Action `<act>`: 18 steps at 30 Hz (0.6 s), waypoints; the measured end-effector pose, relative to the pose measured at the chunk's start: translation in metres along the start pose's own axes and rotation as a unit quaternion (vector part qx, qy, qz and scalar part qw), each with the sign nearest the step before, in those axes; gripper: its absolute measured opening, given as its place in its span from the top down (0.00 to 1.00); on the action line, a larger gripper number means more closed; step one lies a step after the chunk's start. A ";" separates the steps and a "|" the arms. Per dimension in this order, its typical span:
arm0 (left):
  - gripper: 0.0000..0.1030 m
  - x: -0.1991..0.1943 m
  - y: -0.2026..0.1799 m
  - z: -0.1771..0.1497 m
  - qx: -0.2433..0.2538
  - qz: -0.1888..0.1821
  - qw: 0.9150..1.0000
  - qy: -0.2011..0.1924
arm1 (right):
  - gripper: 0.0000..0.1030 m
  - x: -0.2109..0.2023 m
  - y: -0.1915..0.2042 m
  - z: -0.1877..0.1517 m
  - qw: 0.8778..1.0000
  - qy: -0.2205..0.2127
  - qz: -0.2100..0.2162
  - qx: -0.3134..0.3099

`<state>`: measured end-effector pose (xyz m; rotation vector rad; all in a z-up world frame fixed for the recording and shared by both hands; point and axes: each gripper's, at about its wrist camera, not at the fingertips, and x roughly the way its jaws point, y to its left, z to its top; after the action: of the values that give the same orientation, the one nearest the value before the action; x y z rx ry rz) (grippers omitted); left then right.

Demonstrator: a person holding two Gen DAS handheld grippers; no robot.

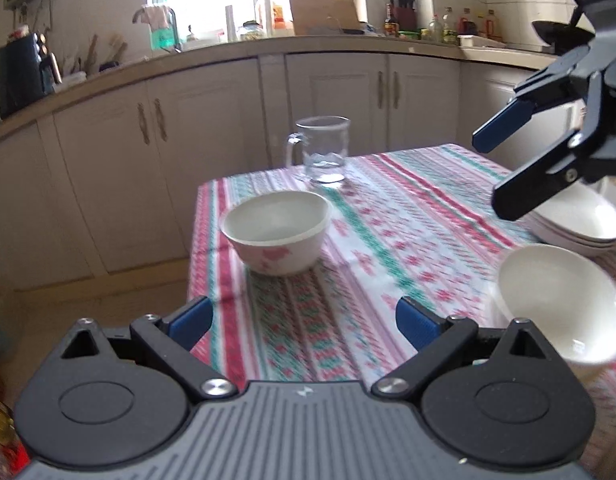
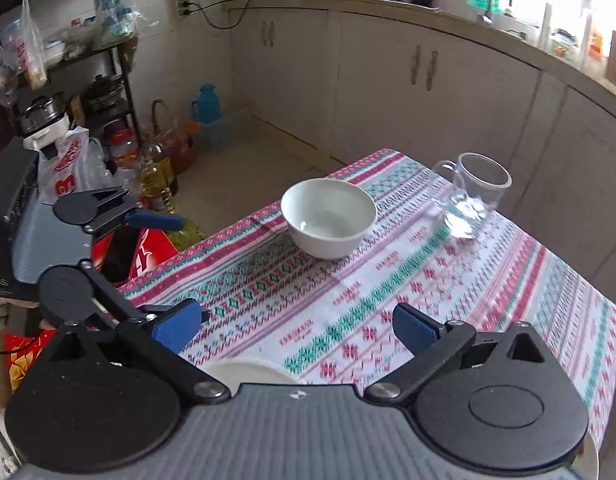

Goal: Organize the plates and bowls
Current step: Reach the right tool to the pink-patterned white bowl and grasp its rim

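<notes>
A white bowl with pink flowers (image 1: 277, 232) stands near the table's left edge; in the right wrist view it is the white bowl (image 2: 329, 218). A second white bowl (image 1: 560, 302) stands at the right, near side. A stack of white plates (image 1: 580, 220) lies behind it. My left gripper (image 1: 302, 322) is open and empty above the tablecloth, short of the flowered bowl. My right gripper (image 2: 298, 326) is open and empty, also showing in the left wrist view (image 1: 492, 172) above the plates. A white rim (image 2: 248, 372) shows just under it.
A clear glass mug (image 1: 322, 150) stands at the table's far side, also showing in the right wrist view (image 2: 474, 192). The striped tablecloth (image 1: 388, 220) covers the table. Kitchen cabinets and a cluttered counter lie beyond. Oil bottles (image 2: 156, 180), bags and a shelf stand on the floor left.
</notes>
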<state>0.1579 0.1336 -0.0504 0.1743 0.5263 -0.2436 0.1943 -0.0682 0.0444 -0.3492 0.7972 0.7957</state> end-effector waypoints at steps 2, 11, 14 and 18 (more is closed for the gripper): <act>0.05 0.011 0.004 0.003 0.003 0.001 1.000 -0.003 | 0.00 0.010 -0.007 0.011 1.000 0.003 0.008 -0.006; 0.05 0.057 0.016 0.015 -0.003 -0.003 1.000 -0.003 | 0.00 0.073 -0.036 0.054 0.999 0.024 0.024 -0.020; 0.05 0.071 0.018 0.017 -0.003 -0.005 1.000 0.002 | 0.00 0.096 -0.048 0.063 0.999 0.036 0.036 -0.008; 0.05 0.085 0.020 0.018 -0.005 -0.009 1.000 0.009 | 0.00 0.123 -0.061 0.070 0.998 0.051 0.040 0.000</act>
<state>0.2433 0.1332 -0.0768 0.1618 0.5465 -0.2562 0.3288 -0.0081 -0.0015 -0.3612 0.9111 0.8578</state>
